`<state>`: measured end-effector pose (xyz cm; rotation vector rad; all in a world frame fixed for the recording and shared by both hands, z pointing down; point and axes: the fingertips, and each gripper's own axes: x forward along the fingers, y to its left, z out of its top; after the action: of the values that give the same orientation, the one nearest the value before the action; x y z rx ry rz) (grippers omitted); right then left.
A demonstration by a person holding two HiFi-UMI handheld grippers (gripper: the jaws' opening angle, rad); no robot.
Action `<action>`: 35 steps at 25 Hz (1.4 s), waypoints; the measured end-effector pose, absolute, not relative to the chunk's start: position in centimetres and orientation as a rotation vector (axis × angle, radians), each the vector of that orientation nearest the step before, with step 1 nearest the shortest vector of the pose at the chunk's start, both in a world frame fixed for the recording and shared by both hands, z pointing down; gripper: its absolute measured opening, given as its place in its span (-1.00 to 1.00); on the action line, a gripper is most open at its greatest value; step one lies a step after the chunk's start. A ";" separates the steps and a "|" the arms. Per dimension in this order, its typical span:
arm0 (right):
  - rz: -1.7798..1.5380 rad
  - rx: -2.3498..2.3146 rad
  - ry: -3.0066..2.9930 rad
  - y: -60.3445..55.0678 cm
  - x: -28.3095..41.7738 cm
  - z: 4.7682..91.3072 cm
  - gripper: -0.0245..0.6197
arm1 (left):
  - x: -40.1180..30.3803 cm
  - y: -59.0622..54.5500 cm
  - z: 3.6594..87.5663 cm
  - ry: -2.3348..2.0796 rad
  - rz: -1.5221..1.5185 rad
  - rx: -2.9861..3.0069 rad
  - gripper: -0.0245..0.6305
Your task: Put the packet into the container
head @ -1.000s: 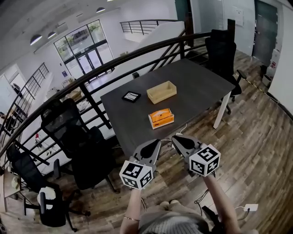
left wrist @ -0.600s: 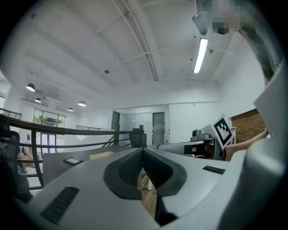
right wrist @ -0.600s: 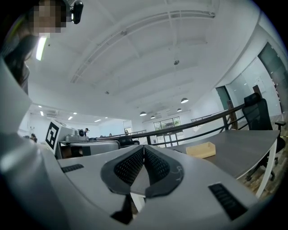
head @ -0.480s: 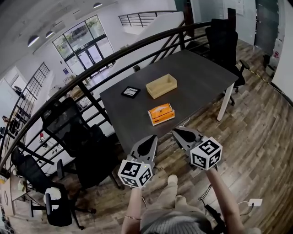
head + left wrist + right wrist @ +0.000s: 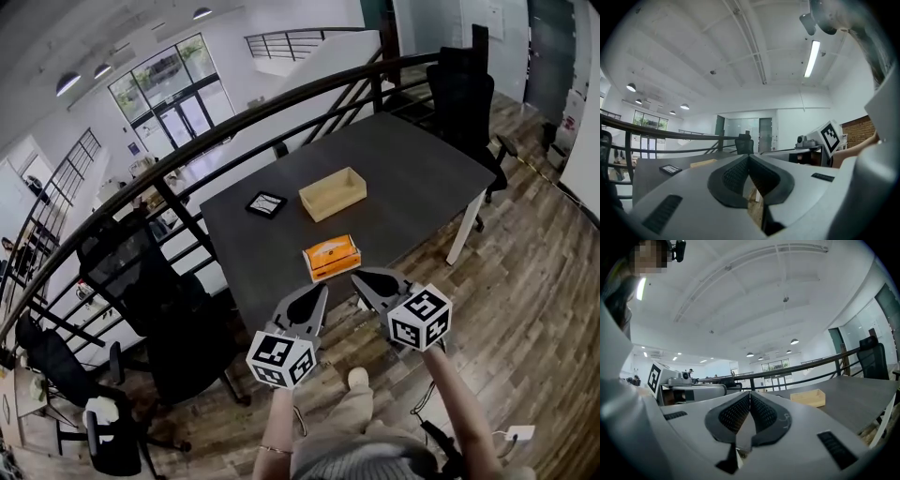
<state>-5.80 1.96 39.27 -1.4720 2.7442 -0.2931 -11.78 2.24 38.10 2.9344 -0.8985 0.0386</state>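
An orange packet (image 5: 331,256) lies near the front edge of the dark grey table (image 5: 422,169). Behind it stands an open wooden container (image 5: 333,193), seen too in the right gripper view as the container (image 5: 807,397) and as a thin strip, the container (image 5: 703,162), in the left gripper view. My left gripper (image 5: 321,291) and right gripper (image 5: 359,278) hover side by side just short of the table's front edge, both shut and holding nothing. In their own views the left gripper (image 5: 749,156) and right gripper (image 5: 750,393) show their jaws touching at the tips.
A small black framed card (image 5: 266,203) lies left of the container. A black railing (image 5: 187,155) runs behind the table. Black office chairs stand at the left (image 5: 150,291) and at the far right (image 5: 464,94). The floor is wood plank.
The view has moved a little closer to the table; both grippers now sit nearer its front edge and the packet. Their jaws stayed shut.
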 end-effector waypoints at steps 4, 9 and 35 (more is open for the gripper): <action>-0.242 -1.473 2.792 -0.9 -5.3 39.4 -0.89 | -11.0 -0.9 38.9 -0.892 0.044 2.914 -0.90; -0.239 -1.416 2.886 -5.4 -4.9 39.9 -0.89 | -9.8 -5.4 39.4 -0.890 0.047 2.896 -0.90; -0.637 -0.828 3.344 -20.0 -3.7 49.3 -0.46 | -7.9 -19.9 42.8 -1.190 0.107 2.706 -0.90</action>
<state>-3.72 -20.01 49.29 -0.8284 3.3443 -0.6366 -7.94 -19.91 42.82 2.7059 -1.1904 0.1070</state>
